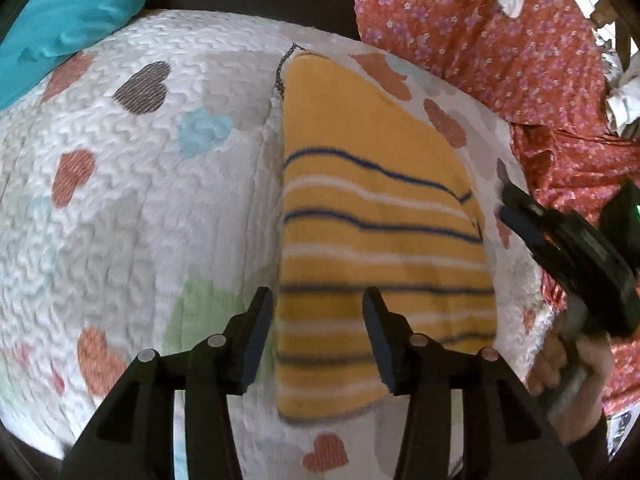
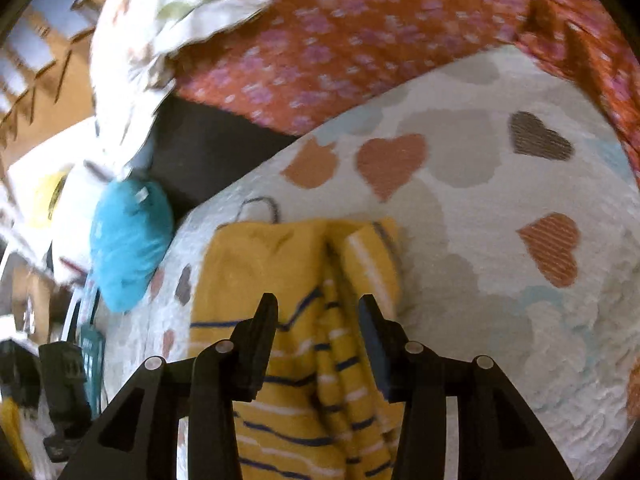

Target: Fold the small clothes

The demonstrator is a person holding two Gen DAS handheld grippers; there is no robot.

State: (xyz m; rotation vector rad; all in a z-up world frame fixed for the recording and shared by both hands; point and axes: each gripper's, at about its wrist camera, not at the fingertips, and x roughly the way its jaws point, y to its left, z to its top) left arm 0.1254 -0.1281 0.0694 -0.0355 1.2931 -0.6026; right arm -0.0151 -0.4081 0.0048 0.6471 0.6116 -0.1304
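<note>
A small yellow garment with navy and white stripes lies folded into a long strip on a white quilt with hearts. My left gripper is open and empty, hovering over the garment's near left edge. The right gripper's body shows at the right edge of the left wrist view, held by a hand. In the right wrist view the same garment lies below my right gripper, which is open and empty above a raised fold in the cloth.
An orange floral cloth lies along the quilt's far right side. A teal bundle sits at the quilt's edge. A white printed cloth lies beyond. The left gripper's body shows at the lower left.
</note>
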